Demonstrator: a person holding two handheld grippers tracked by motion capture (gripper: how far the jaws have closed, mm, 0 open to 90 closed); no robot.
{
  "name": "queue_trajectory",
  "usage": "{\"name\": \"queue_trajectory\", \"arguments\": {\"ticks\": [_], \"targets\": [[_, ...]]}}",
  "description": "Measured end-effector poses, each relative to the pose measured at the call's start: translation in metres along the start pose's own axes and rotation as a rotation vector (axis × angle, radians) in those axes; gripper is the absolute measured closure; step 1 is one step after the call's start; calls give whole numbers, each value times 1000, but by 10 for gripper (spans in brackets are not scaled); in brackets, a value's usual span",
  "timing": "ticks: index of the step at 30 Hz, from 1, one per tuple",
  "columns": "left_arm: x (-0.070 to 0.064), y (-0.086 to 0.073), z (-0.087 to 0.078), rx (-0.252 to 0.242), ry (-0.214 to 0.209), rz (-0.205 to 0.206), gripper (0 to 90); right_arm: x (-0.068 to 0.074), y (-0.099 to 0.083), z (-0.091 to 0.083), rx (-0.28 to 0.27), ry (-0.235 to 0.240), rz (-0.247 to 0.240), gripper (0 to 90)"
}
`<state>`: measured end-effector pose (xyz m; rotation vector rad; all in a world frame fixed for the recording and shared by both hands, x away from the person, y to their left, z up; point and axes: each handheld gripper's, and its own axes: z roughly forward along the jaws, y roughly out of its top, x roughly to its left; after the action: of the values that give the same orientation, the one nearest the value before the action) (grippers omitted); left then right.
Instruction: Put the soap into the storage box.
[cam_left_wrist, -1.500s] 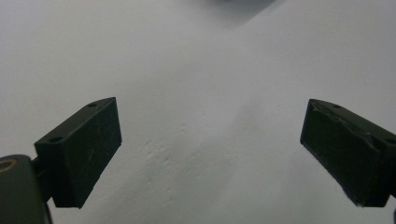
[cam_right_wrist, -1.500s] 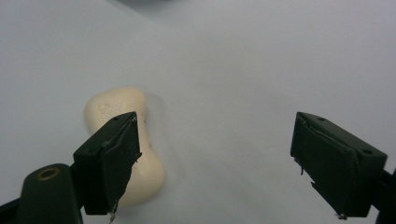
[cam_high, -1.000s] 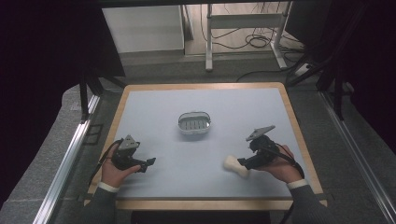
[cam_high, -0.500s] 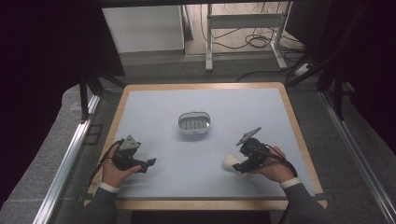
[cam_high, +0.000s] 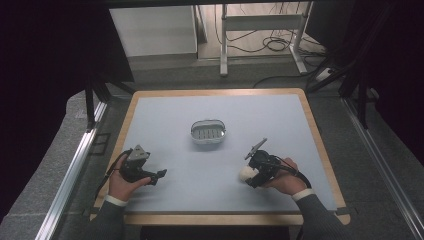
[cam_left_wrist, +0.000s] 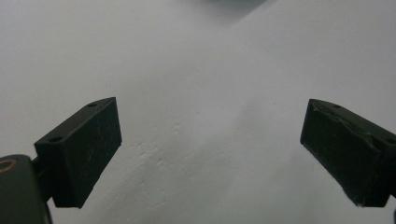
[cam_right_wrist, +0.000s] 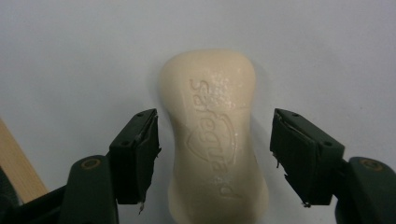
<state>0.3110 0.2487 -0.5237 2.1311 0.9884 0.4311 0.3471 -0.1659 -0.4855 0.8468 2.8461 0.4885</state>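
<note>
**One soap bar between open fingers, one dish at centre**

Landmark: the soap dish (cam_high: 208, 132), one only, oval, shallow, metallic grey with a ribbed or slotted floor, near the middle of the tabletop (cam_high: 170, 115). The tabletop surface was matte pale blue-grey and smooth, framed by a light wooden rim.

One soap bar (cam_right_wrist: 215, 140), cream, waxy, rounded and slightly waisted, with raised lettering and a shield emblem moulded into its top face. It lay flat on the tabletop, nearer the person than the dish and to its right.

Two grippers, each in one hand. The right gripper (cam_right_wrist: 215, 158) stood over the bar, its black, blocky fingers (cam_right_wrist: 136, 154) spread wide on either side, a gap showing at each flank; no contact made out. The left gripper (cam_left_wrist: 210, 154), nearer the person than the dish and to its left, had its fingers (cam_left_wrist: 81, 149) wide apart over bare surface, holding nothing.
</note>
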Motion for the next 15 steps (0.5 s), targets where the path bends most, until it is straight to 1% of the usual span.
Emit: {"name": "queue_trajectory", "arguments": {"ticks": [6, 8, 9, 10, 11, 12, 15], "targets": [[0, 0, 0, 3, -1, 1, 58, 2, 1, 6, 33, -5, -13, 384], [0, 0, 1, 5, -2, 2, 58, 2, 3, 10, 59, -11, -18, 412], [0, 0, 1, 5, -1, 2, 57, 3, 4, 11, 62, -16, -20, 443], [0, 0, 1, 5, 0, 3, 57, 3, 4, 11, 62, -16, -20, 443], [0, 0, 0, 2, 1, 1, 57, 2, 4, 12, 71, -7, -22, 469], [0, 0, 0, 0, 1, 0, 57, 3, 5, 12, 78, -11, -22, 493], [1, 0, -1, -4, 3, -2, 57, 2, 6, 12, 87, -9, -25, 496]]}}
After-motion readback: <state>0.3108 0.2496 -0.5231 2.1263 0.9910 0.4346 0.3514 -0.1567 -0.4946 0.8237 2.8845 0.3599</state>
